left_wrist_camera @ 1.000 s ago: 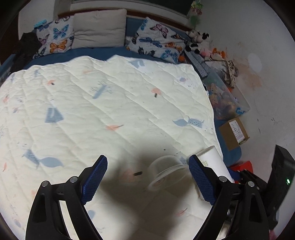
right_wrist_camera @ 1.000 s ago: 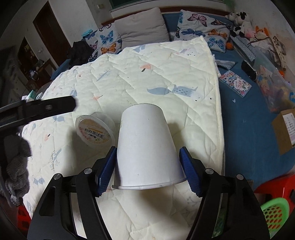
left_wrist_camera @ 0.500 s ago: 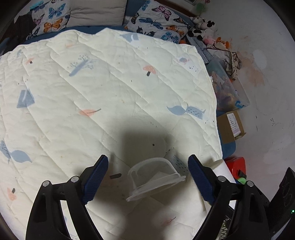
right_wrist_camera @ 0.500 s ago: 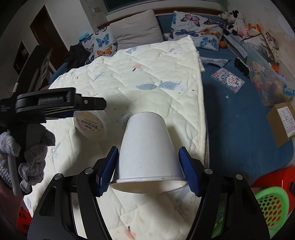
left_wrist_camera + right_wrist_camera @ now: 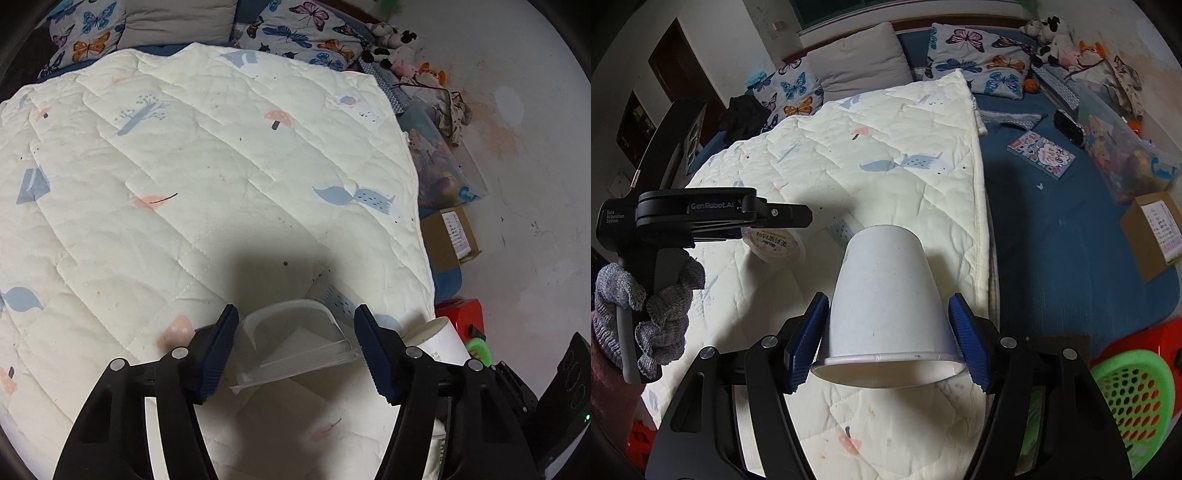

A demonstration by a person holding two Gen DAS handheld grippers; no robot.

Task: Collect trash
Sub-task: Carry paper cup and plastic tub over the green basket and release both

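Lying spread over the bed: white quilt, both pieces of trash sitting near its lower right corner, above the floor side.

Waiting low on the right, off the bed: green basket, likely the drop point for everything collected.

Being gripped by the right gripper: white paper cup, upside down, rim toward the camera, blue pads pressed against both sides near the rim. Same hold as half a second back, only lifted slightly closer to the lens; no slip showing.

Closing in with the left gripper: jaws narrowed a lot versus a second ago, now bracketing the clear plastic tub instead of hanging wide above it. Left pad looking in contact with the tub wall, right pad just beside the flared rim, thin gap remaining. Not clamped yet, so reading as partly apart, squeeze in progress.

Showing in the right view: same tub with its printed lid face tilted up, tucked under the left tool's fingers.

Meaning for the task: second item nearly secured, one more squeeze needed. Thin flexible wall, probably deforming or popping out under an off-centre pinch.
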